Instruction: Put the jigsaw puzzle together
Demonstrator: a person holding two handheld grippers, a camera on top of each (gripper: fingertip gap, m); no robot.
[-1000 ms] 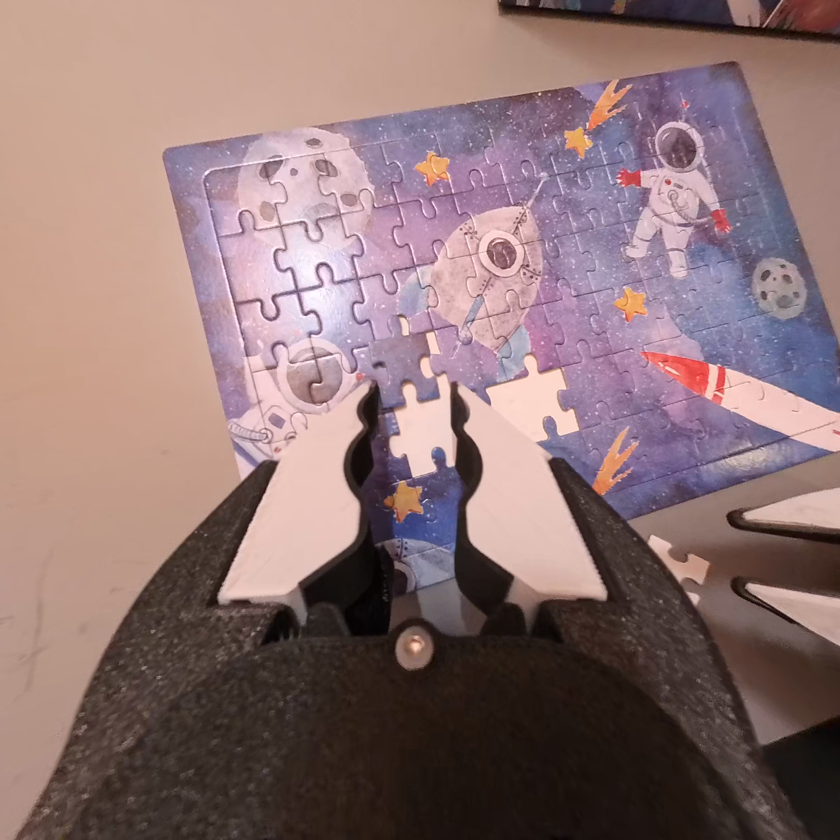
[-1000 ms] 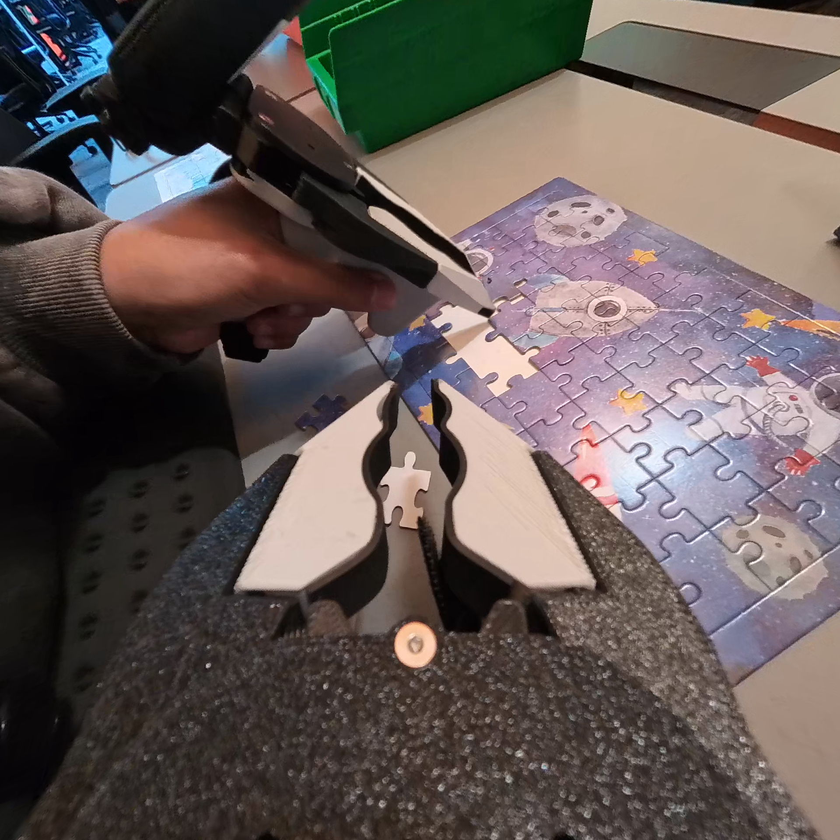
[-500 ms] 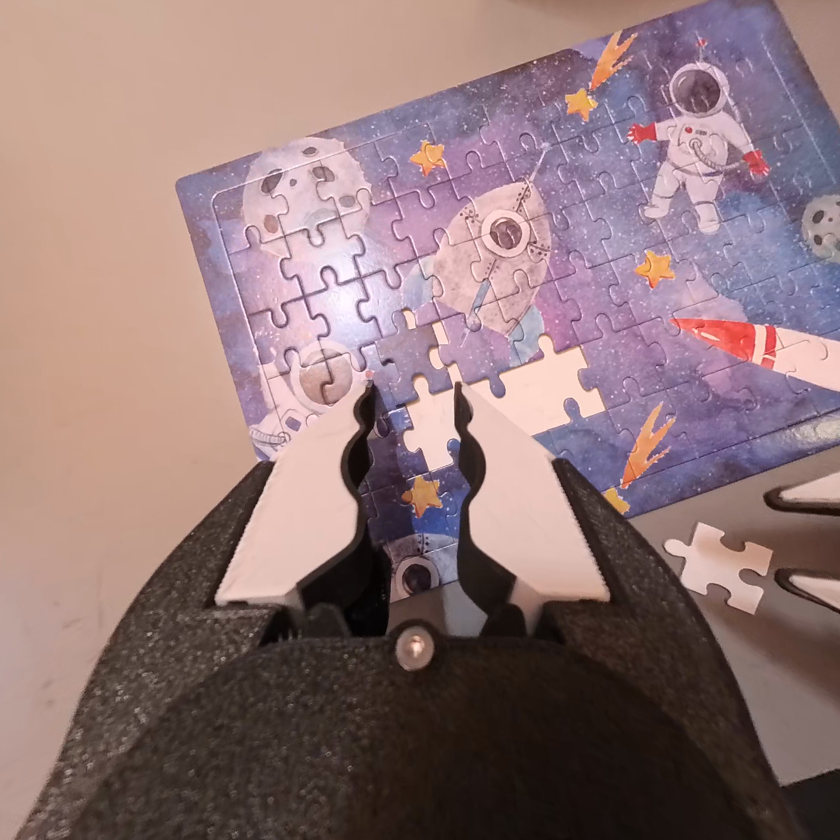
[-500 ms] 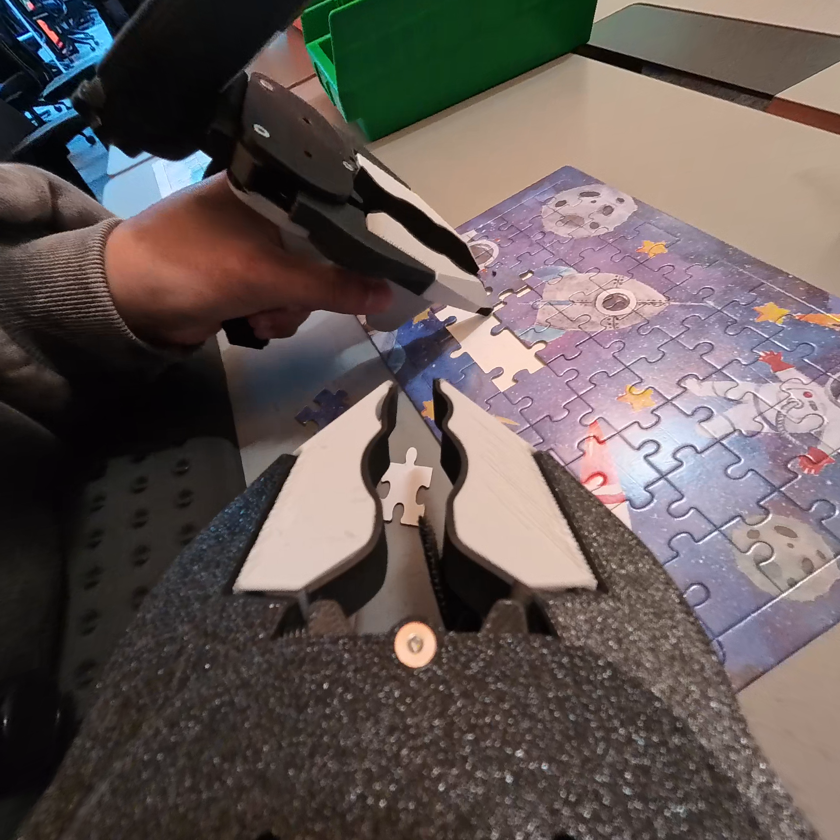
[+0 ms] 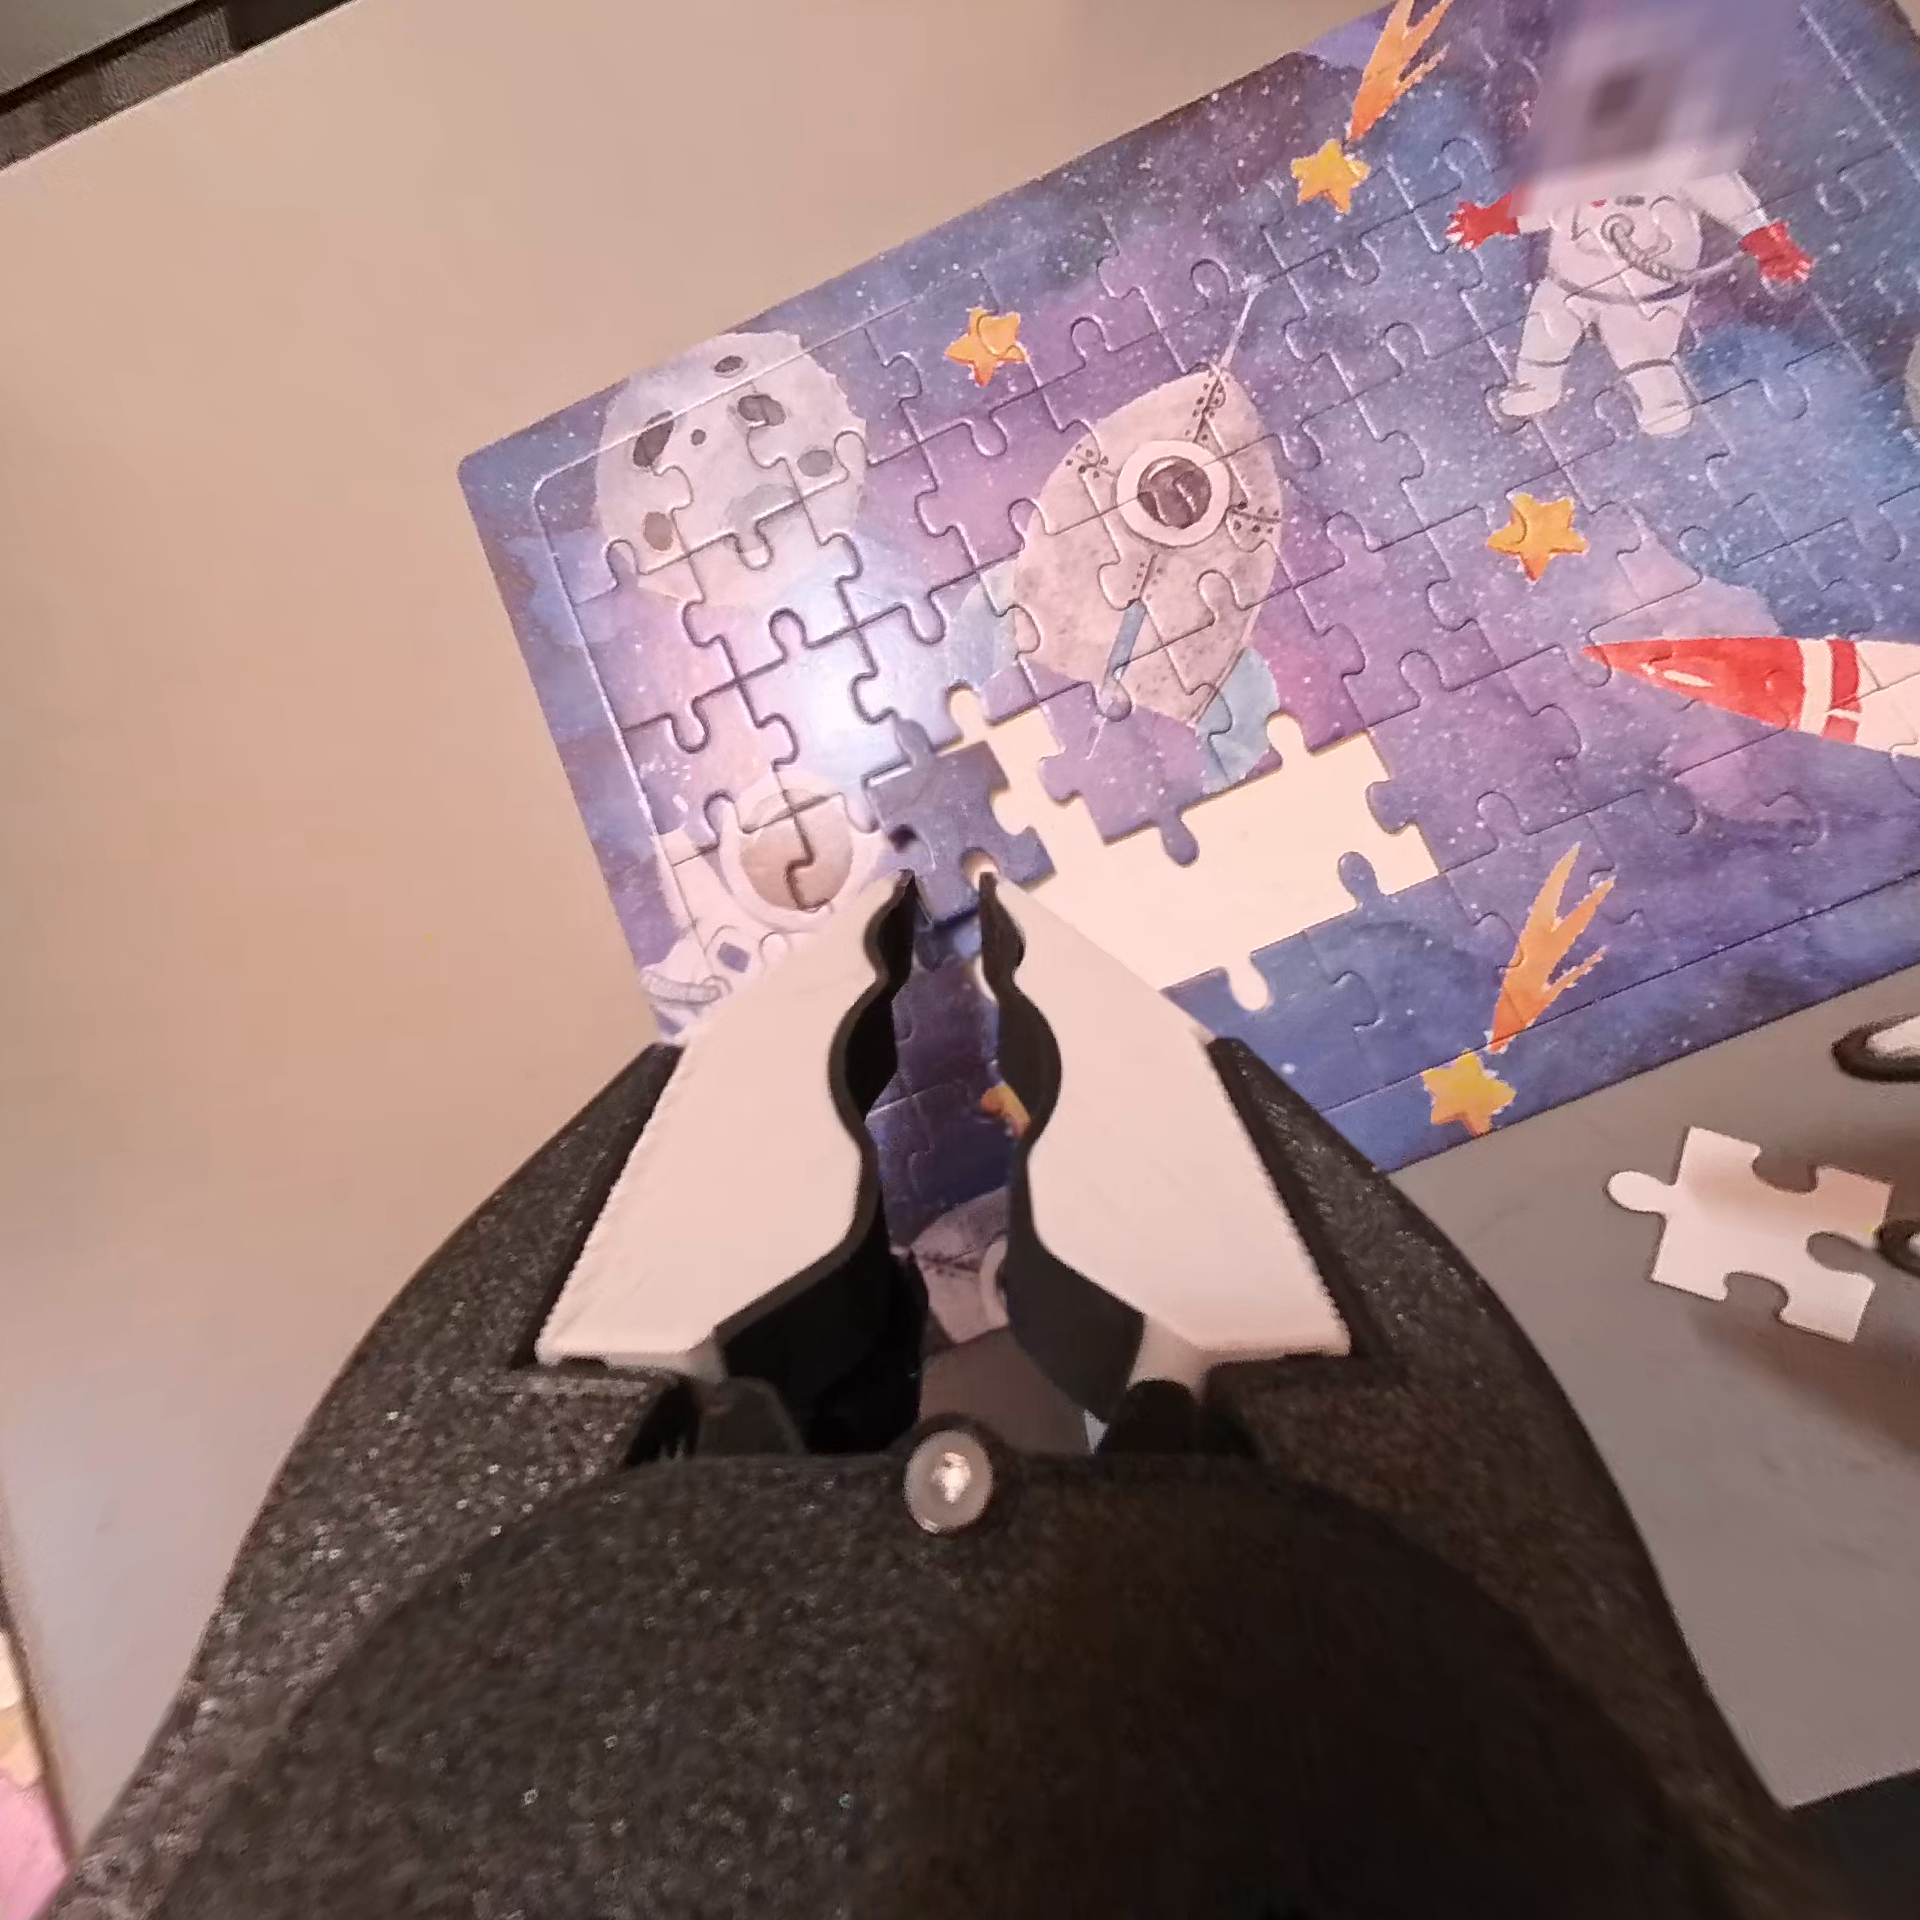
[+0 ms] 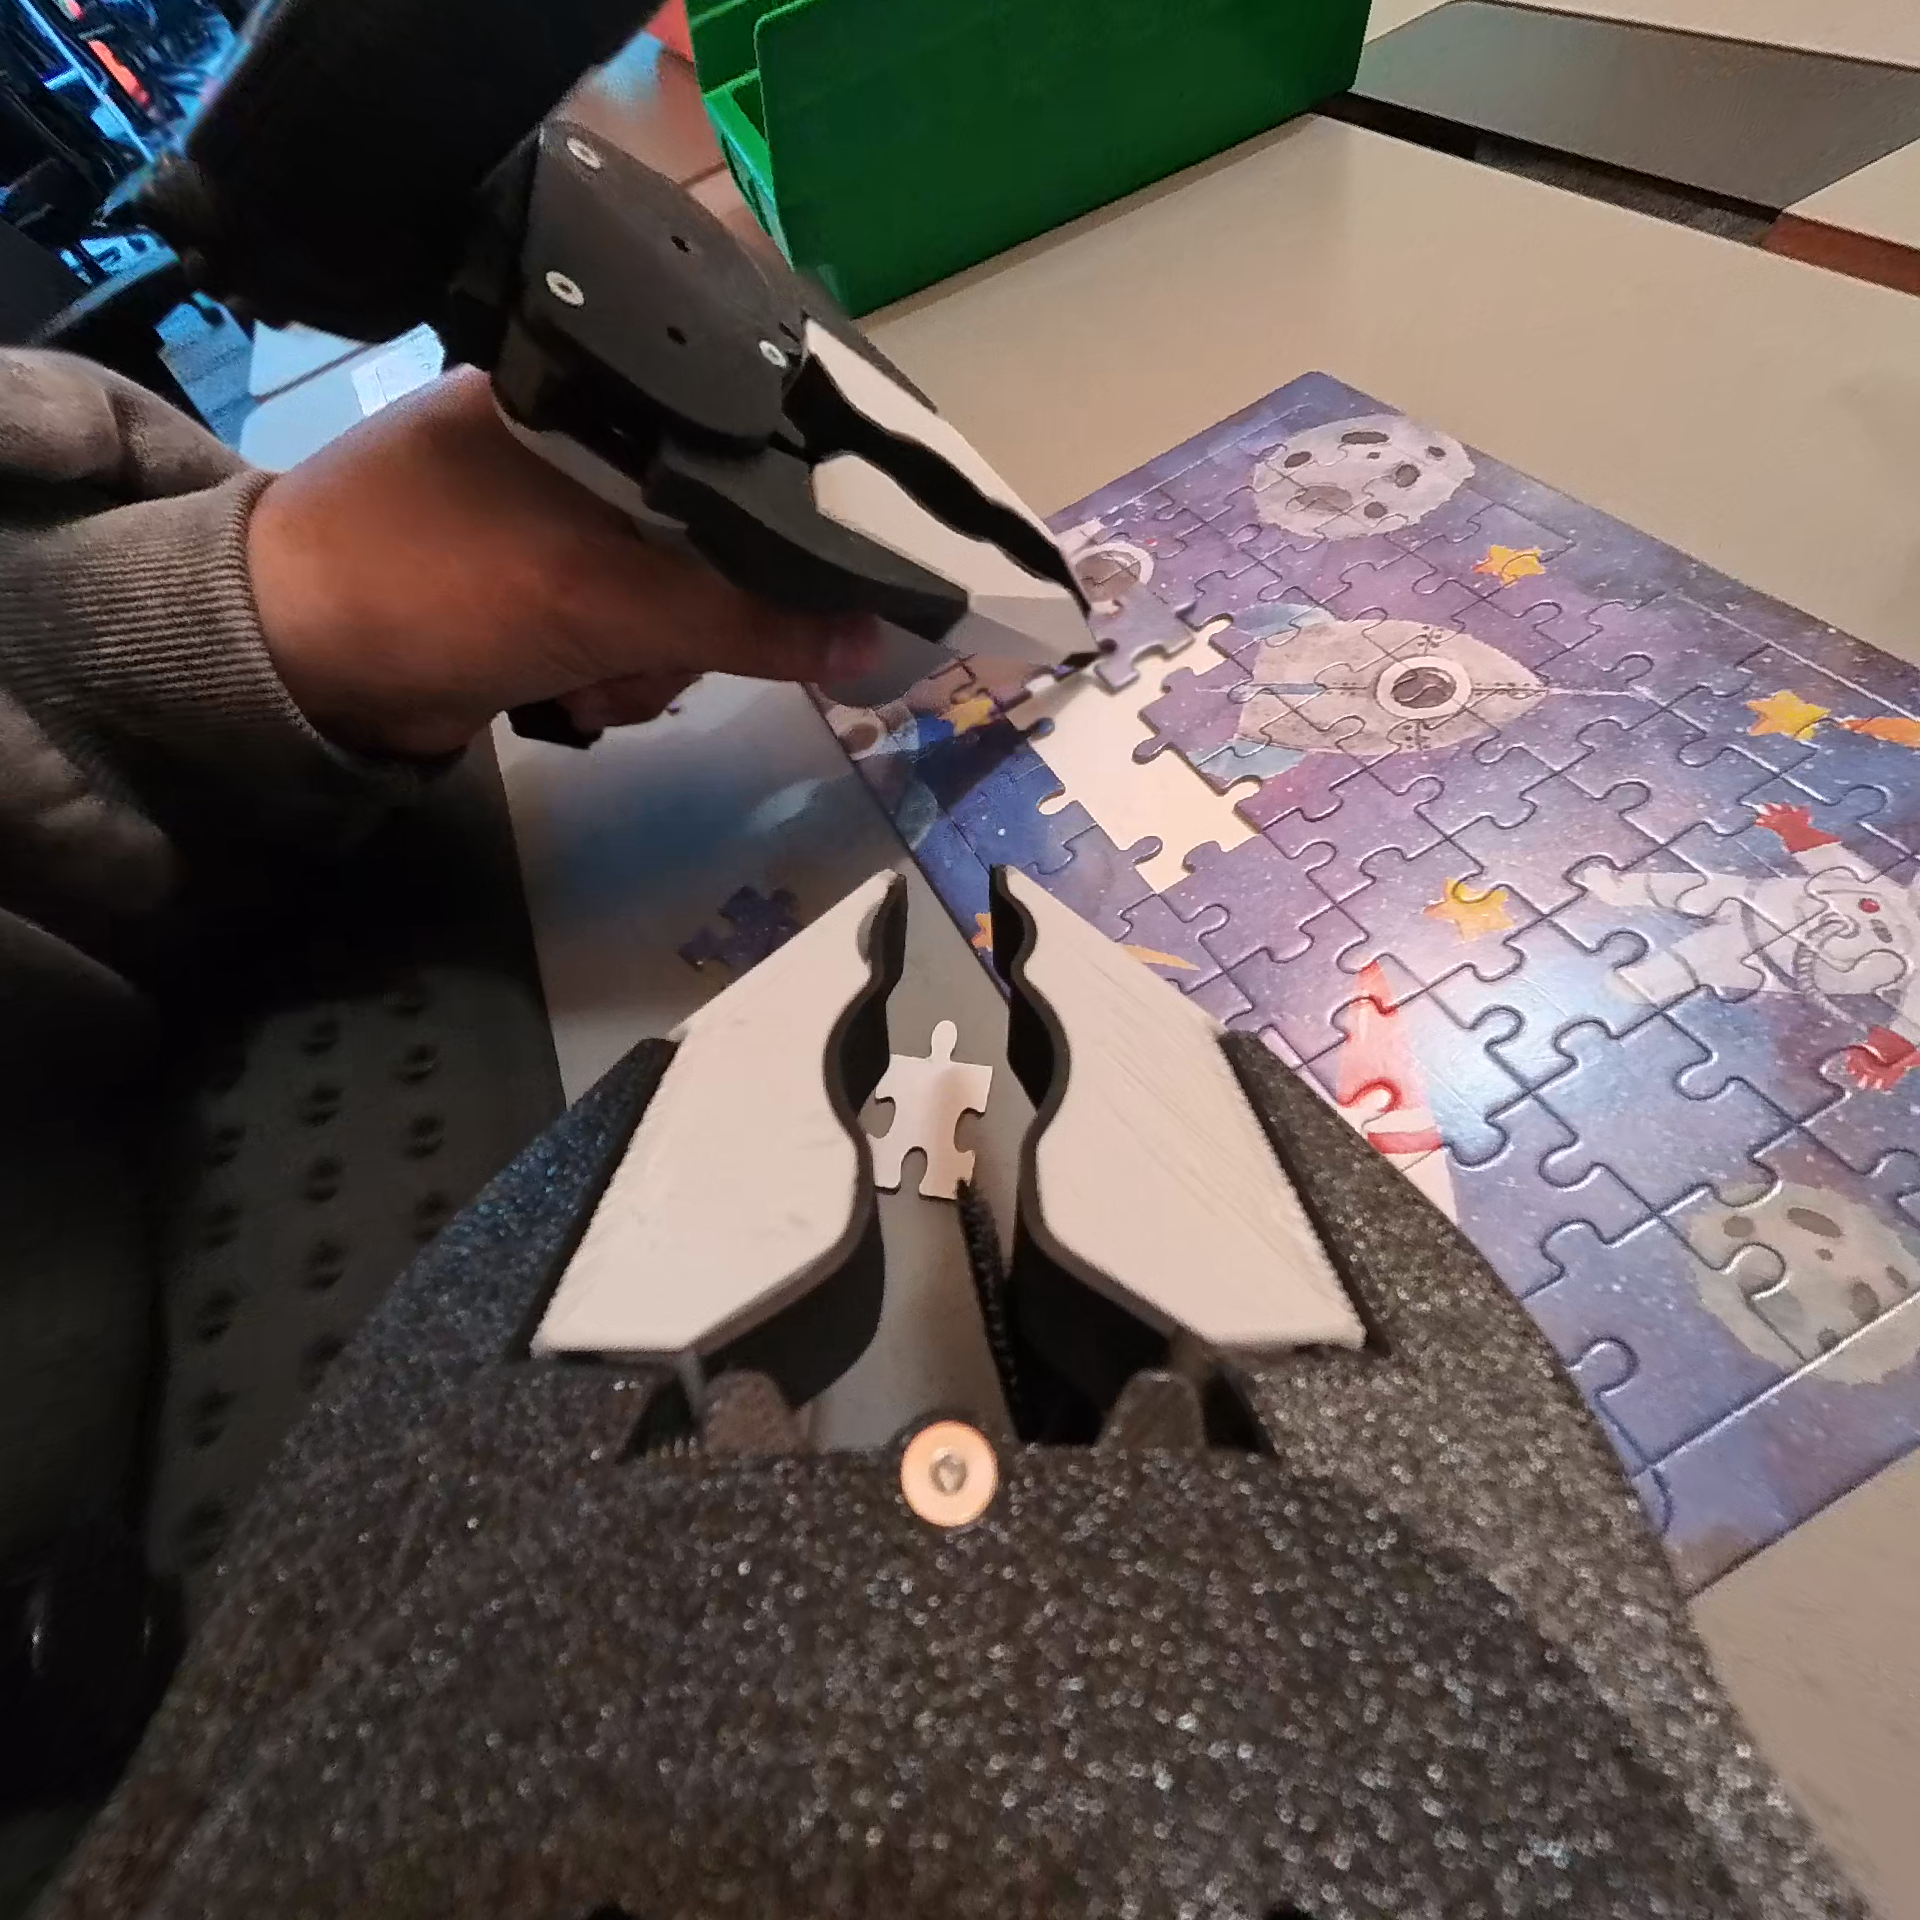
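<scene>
- The jigsaw puzzle (image 5: 1299, 582) lies flat on the beige table (image 5: 260, 520), nearly complete; one white gap (image 5: 1247, 831) runs through its lower middle rows, several pieces wide.
- A dark blue piece (image 5: 940, 816) sits at the left end of that gap, slightly askew and not seated flush, by my reading.
- Your left gripper (image 5: 943, 881) has its tips directly at the near edge of that piece. The fingers stand a narrow slit apart; whether they nip the piece's edge or merely press on it, I cannot tell. The right wrist view shows the same tips (image 6: 1081, 644) low on the board at that spot.
- The governing relation: the piece lies straight ahead of your left tips, with the rest of the gap running off to its right. The left gripper is plainly the nearer tool.
- Your right gripper (image 6: 945, 888) hovers with fingers spread and holding nothing, above a white, face-down piece (image 6: 930, 1112) on the table just off the puzzle's near edge.
- A further blue piece (image 6: 743, 920) lies loose on the table near your left hand (image 6: 499, 613).
- A green bin (image 6: 1018, 135) stands well behind the puzzle, out of the way.
- Judgement: nothing blocks the gap; the chief risk is lifting neighbouring pieces while nudging the askew one.
</scene>
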